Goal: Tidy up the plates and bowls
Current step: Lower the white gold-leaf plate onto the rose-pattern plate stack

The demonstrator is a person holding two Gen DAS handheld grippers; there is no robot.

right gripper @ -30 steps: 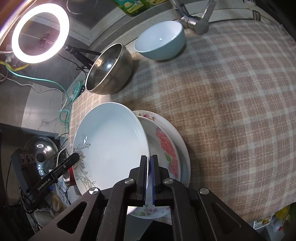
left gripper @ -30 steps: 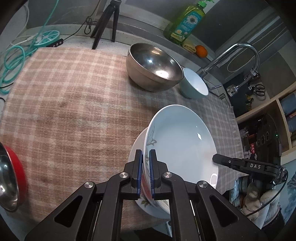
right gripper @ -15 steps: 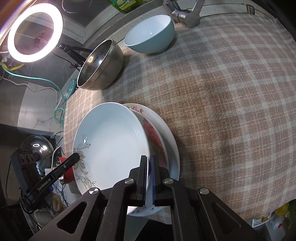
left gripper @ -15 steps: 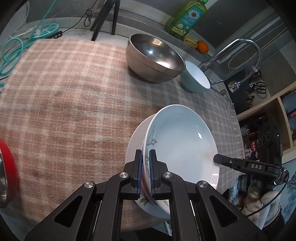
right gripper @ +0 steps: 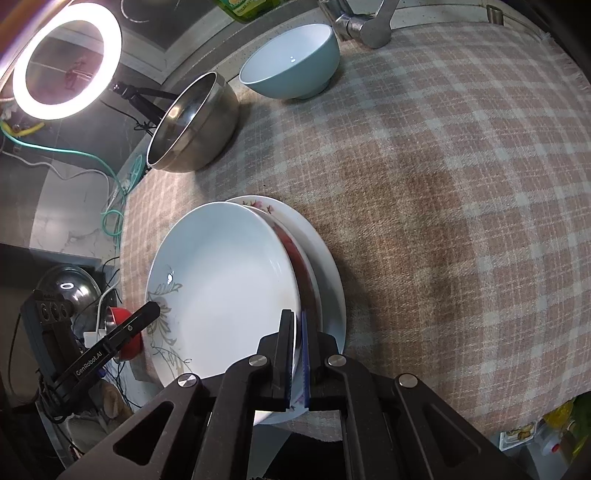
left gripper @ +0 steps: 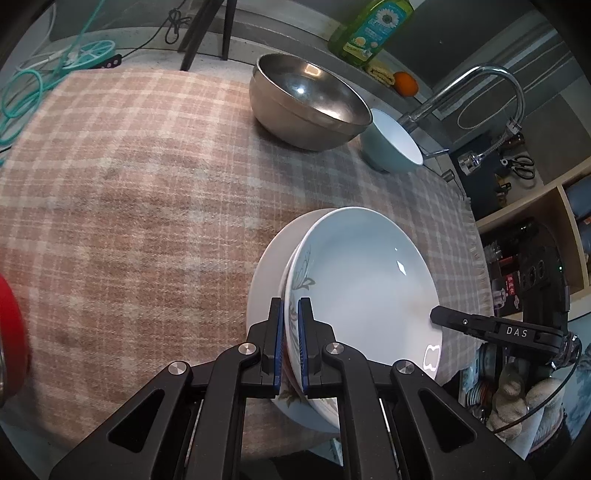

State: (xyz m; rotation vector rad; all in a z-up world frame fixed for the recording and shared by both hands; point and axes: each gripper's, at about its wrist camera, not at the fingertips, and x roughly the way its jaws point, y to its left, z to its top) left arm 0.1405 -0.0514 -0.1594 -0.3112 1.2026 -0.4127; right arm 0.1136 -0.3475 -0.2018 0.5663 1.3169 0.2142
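Observation:
A white deep plate with a grey leaf pattern is held by both grippers. My left gripper is shut on its near rim. My right gripper is shut on the opposite rim. The plate sits nested on a floral plate, which rests on a larger white plate near the front edge of the checked cloth. A steel bowl and a light blue bowl stand at the back.
A tap and a green soap bottle stand behind the bowls. A red-rimmed steel bowl is at the left edge. A ring light on a tripod and teal cables lie at the far left.
The white leaf-pattern plate has been lowered and flattened onto the floral plate; both grippers came down with it, still shut on its rim.

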